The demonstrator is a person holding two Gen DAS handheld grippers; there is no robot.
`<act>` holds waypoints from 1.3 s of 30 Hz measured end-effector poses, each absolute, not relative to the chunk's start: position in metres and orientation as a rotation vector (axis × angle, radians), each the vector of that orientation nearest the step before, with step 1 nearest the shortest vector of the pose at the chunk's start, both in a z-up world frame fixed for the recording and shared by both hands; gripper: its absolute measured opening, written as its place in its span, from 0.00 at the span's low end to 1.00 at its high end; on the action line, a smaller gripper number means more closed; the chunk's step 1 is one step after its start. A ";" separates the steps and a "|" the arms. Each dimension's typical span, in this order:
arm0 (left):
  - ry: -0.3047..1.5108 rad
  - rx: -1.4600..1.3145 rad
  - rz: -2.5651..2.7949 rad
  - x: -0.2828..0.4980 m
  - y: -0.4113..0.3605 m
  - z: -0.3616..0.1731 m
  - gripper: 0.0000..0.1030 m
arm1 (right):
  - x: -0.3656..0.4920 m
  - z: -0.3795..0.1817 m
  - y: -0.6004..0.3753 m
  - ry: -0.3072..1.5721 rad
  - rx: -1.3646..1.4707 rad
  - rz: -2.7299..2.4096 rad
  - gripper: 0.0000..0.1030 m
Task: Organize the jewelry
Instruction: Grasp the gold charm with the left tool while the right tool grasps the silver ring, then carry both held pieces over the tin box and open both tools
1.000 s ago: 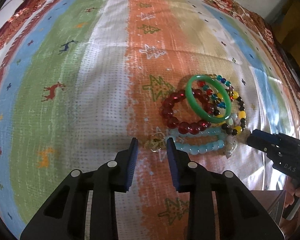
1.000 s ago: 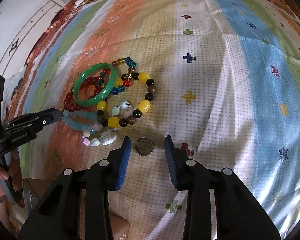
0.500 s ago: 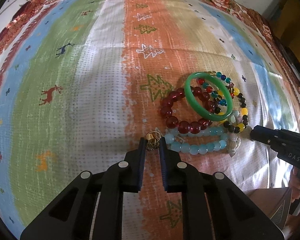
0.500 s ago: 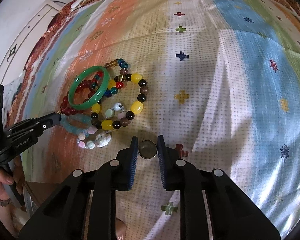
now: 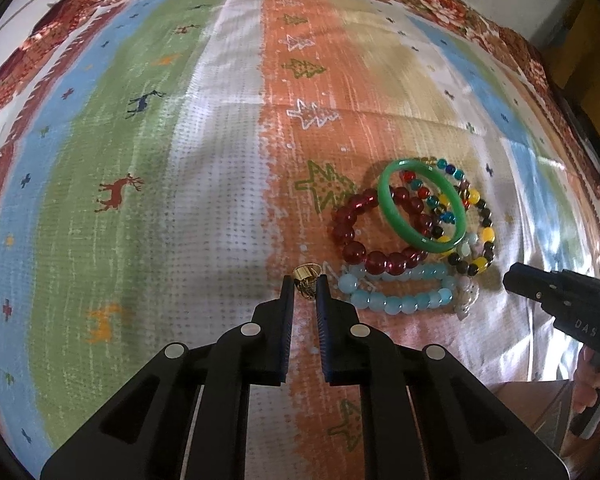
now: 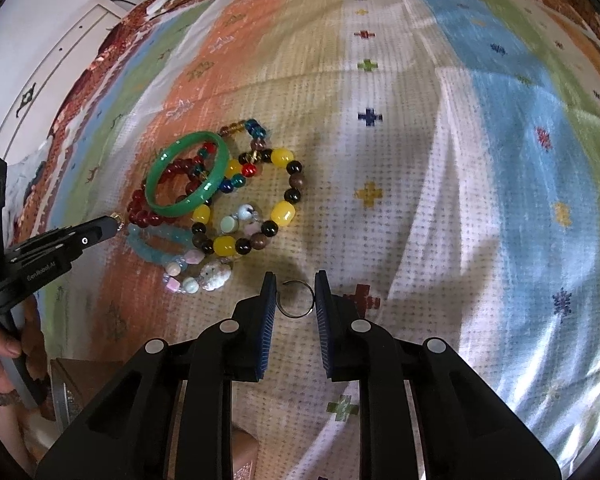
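Note:
A gold ring (image 5: 306,276) sits pinched between the blue pads of my left gripper (image 5: 305,285), just left of the bracelet pile. My right gripper (image 6: 296,286) is shut on a thin silver ring (image 6: 297,298), the ring's sides touching both pads. The pile holds a green bangle (image 5: 422,204) (image 6: 186,174), a dark red bead bracelet (image 5: 374,232), a pale blue bead bracelet (image 5: 400,292) (image 6: 156,244) and a yellow-and-black bead bracelet (image 6: 256,204). In the right wrist view the left gripper's tip (image 6: 114,224) shows with the gold ring at its end.
A striped cloth (image 5: 140,200) with deer, tree and cross patterns covers the whole surface. A brown box (image 5: 540,404) sits at the near edge by a person's hand (image 5: 596,384). White furniture (image 6: 28,80) stands beyond the cloth's left side.
Both grippers closed from open: the left onto the gold ring, the right onto the silver ring. Both have come slightly nearer the cloth.

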State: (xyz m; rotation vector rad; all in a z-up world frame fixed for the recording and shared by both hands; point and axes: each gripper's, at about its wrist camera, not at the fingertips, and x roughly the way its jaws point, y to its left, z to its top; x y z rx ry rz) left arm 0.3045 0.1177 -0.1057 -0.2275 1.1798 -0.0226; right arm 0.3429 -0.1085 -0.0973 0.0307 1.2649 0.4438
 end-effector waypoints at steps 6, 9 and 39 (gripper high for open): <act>1.162 -0.240 -0.026 0.302 0.117 -0.098 0.10 | 0.338 -0.085 -0.106 1.220 0.037 0.471 0.19; 1.159 -0.234 -0.017 0.300 0.116 -0.097 0.10 | 0.337 -0.082 -0.105 1.214 0.029 0.472 0.19; 1.077 -0.247 0.009 0.268 0.105 -0.063 0.10 | 0.292 -0.033 -0.097 1.030 -0.013 0.560 0.19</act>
